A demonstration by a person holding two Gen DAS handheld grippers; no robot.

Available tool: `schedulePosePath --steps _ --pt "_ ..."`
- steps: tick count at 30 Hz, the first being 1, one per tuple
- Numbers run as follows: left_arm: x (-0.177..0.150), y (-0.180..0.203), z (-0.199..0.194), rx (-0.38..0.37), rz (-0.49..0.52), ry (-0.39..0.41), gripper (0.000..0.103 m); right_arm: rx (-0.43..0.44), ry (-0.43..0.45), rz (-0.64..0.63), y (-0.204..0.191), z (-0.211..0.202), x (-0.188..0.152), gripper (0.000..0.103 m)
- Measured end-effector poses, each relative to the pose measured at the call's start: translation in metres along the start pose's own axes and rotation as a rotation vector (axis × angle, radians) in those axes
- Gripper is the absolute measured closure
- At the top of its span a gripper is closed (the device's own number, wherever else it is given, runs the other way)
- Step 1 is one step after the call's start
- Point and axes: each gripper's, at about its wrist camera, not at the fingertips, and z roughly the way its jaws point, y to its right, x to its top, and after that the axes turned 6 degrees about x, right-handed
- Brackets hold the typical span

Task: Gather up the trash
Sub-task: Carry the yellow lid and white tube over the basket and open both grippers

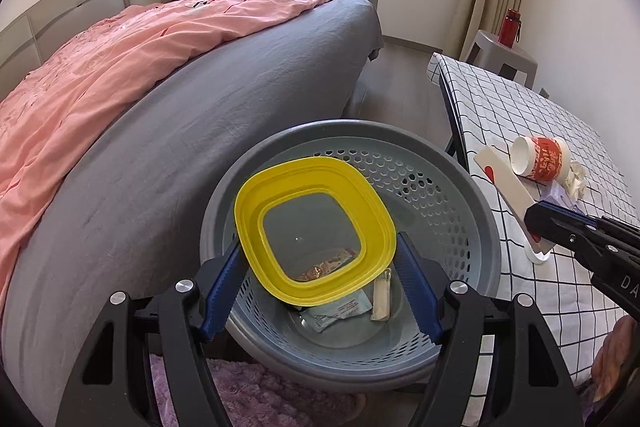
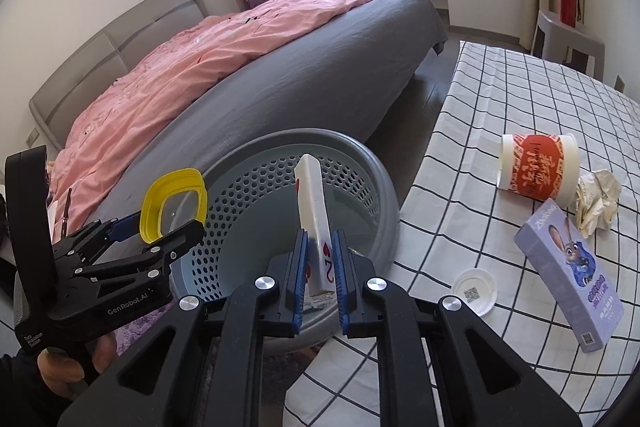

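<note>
Over the grey basket (image 2: 372, 187): left gripper (image 1: 318, 267), marked "GenRobot.AI", clamped wide on yellow lid (image 1: 316, 227); right gripper (image 2: 320, 259) clenched on card box (image 2: 314, 211) showing "2" and hearts.

We see a table (image 2: 500, 99) under a white black-checked cloth. On it, toward two o'clock, a red-and-white cup (image 2: 538, 173) lies on its side, a crumpled tissue (image 2: 598, 205) touching it. At three o'clock lies a purple box (image 2: 572, 275), with a white round lid (image 2: 474, 291) just beside it.
</note>
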Motion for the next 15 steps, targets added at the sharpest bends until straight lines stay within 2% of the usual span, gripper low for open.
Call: schedulePosePath --steps 15 --pt "-0.002 -0.008 0.029 -0.003 -0.008 -0.047 0.033 0.008 -0.077 -0.009 0.0 0.047 0.005 0.09"
